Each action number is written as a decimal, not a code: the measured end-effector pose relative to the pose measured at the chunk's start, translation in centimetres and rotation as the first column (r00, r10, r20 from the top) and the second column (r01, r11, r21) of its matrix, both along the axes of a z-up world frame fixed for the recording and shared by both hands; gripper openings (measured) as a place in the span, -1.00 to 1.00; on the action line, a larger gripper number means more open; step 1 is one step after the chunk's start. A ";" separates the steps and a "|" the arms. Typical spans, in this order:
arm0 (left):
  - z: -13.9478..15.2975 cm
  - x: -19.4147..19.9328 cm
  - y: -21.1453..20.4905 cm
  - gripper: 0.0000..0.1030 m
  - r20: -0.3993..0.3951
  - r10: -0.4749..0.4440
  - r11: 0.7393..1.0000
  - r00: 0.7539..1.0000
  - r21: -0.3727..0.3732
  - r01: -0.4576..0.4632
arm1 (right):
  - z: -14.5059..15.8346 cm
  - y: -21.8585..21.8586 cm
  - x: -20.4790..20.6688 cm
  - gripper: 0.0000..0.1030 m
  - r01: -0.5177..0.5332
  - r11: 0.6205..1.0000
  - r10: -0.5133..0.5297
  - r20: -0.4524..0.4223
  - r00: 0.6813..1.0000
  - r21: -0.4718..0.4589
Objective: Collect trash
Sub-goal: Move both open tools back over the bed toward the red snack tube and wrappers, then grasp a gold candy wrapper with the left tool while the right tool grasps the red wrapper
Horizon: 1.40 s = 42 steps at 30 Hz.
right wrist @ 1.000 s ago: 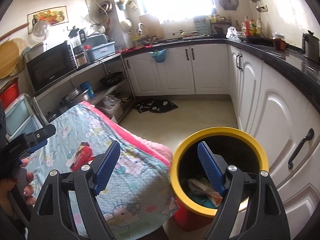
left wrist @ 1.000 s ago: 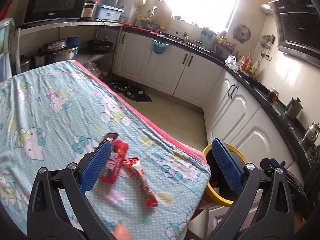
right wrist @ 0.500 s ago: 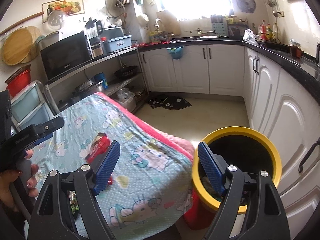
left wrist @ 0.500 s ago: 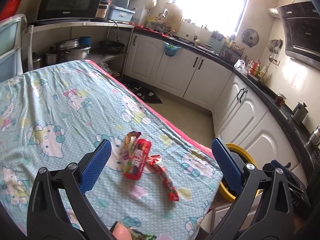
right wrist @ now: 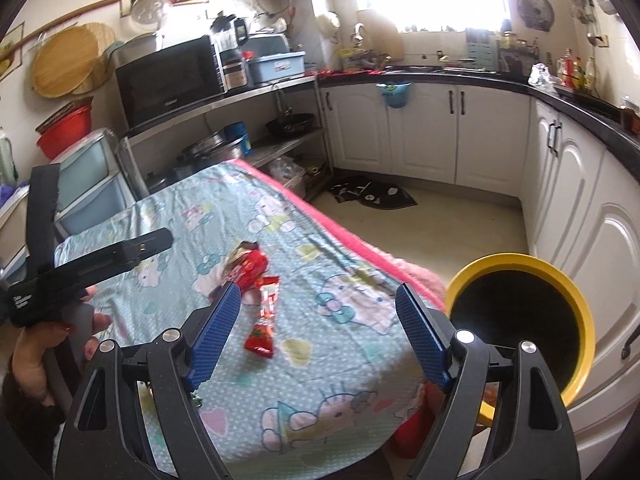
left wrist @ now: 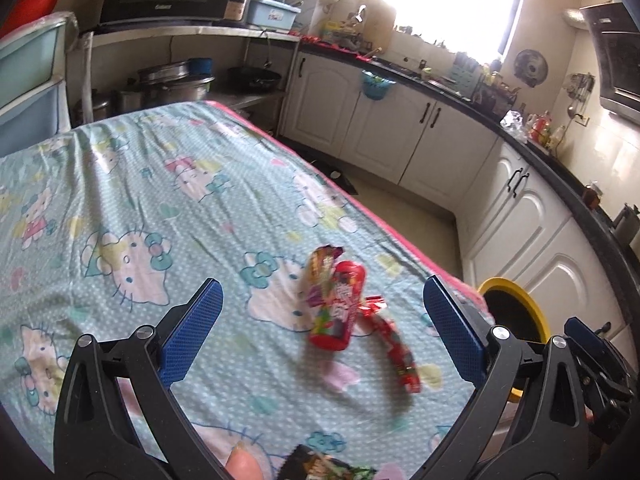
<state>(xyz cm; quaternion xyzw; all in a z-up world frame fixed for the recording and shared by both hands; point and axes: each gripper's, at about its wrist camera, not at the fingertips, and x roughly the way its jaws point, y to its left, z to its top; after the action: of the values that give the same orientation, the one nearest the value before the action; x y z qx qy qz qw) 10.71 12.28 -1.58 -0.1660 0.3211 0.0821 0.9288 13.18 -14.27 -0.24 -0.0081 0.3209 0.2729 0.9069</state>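
A red snack tube [left wrist: 340, 304] [right wrist: 249, 268] lies on the cartoon-print tablecloth [left wrist: 140, 200] [right wrist: 320, 360], with a colourful wrapper [left wrist: 320, 270] beside it and a long red wrapper [left wrist: 394, 346] [right wrist: 265, 322] trailing off it. A dark wrapper [left wrist: 320, 466] sits at the near edge. My left gripper [left wrist: 320, 328] hovers open over the red pieces, nothing between its fingers. My right gripper [right wrist: 318, 330] is open above the table's near corner, empty. The yellow-rimmed bin [right wrist: 520, 312] [left wrist: 516, 312] stands beside the table's corner.
White cabinets [right wrist: 432, 136] under a black counter run around the far and right sides. A steel shelf [right wrist: 224, 96] with a microwave and pots stands behind the table. A dark mat [right wrist: 372, 194] lies on the floor. A hand [right wrist: 32, 352] holds the left tool.
Both views have swung left, away from the bin and onto the table. The red wrappers now sit between the left fingers' span; the bin has slid to the right edge.
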 end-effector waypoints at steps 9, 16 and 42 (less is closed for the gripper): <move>-2.3 0.9 2.0 0.79 -0.051 0.024 1.000 0.998 -0.019 -0.025 | -1.9 3.4 0.5 0.50 -0.079 0.996 0.078 -0.035 0.996 -0.037; -3.9 2.3 3.1 0.79 -0.090 0.018 0.998 0.996 -0.058 -0.023 | -4.4 5.6 1.4 0.50 -0.126 0.989 0.120 -0.089 0.989 -0.075; -8.6 8.7 4.1 -0.27 -0.172 -0.117 0.937 0.978 -0.347 0.051 | -9.8 9.1 4.9 -0.18 -0.190 0.978 0.163 -0.265 0.950 -0.082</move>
<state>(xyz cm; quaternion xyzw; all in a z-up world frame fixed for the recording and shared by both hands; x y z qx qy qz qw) 19.42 16.39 -10.14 -0.3015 0.4245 0.0010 0.8537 18.08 -5.20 -10.01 -0.0498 0.4479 0.3342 0.8278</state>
